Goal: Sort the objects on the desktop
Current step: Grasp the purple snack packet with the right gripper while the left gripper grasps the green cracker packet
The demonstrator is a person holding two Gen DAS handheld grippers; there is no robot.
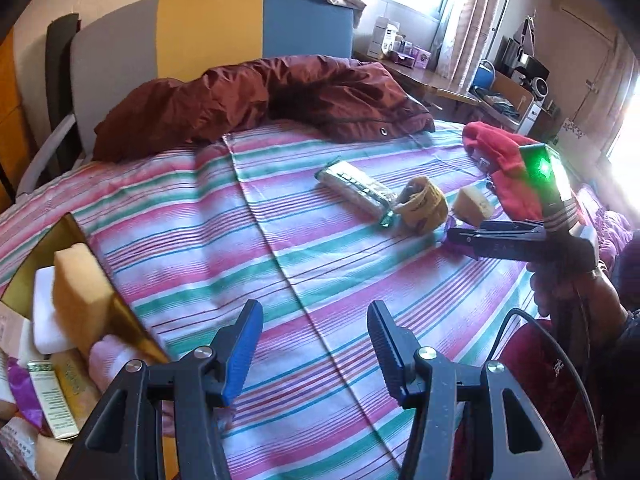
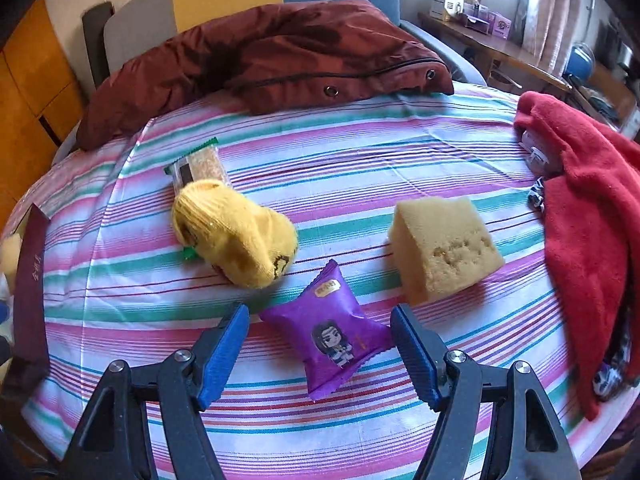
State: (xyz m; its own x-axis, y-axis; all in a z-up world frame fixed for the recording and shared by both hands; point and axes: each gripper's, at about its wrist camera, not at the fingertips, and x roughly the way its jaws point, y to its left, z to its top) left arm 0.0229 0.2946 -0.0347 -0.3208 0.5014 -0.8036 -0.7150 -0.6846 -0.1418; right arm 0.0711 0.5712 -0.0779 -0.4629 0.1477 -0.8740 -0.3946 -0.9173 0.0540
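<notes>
My right gripper (image 2: pixel 320 322) is open, its blue pads on either side of a purple snack packet (image 2: pixel 334 336) lying on the striped cloth, not touching it. A yellow sock (image 2: pixel 234 232) lies left of it, over the end of a green-edged snack bar (image 2: pixel 198 166). A yellow sponge (image 2: pixel 444 248) sits to the right. My left gripper (image 1: pixel 314 320) is open and empty over bare cloth. In the left wrist view the snack bar (image 1: pixel 354 188), sock (image 1: pixel 422 204), sponge (image 1: pixel 474 204) and right gripper (image 1: pixel 456 236) lie far right.
A gold-lined box (image 1: pixel 120 316) at the left holds a sponge (image 1: pixel 80 292), a white block and several packets. A maroon jacket (image 2: pixel 260 56) lies at the back. A red cloth (image 2: pixel 588 208) covers the right edge. The striped cloth (image 2: pixel 360 152) covers the surface.
</notes>
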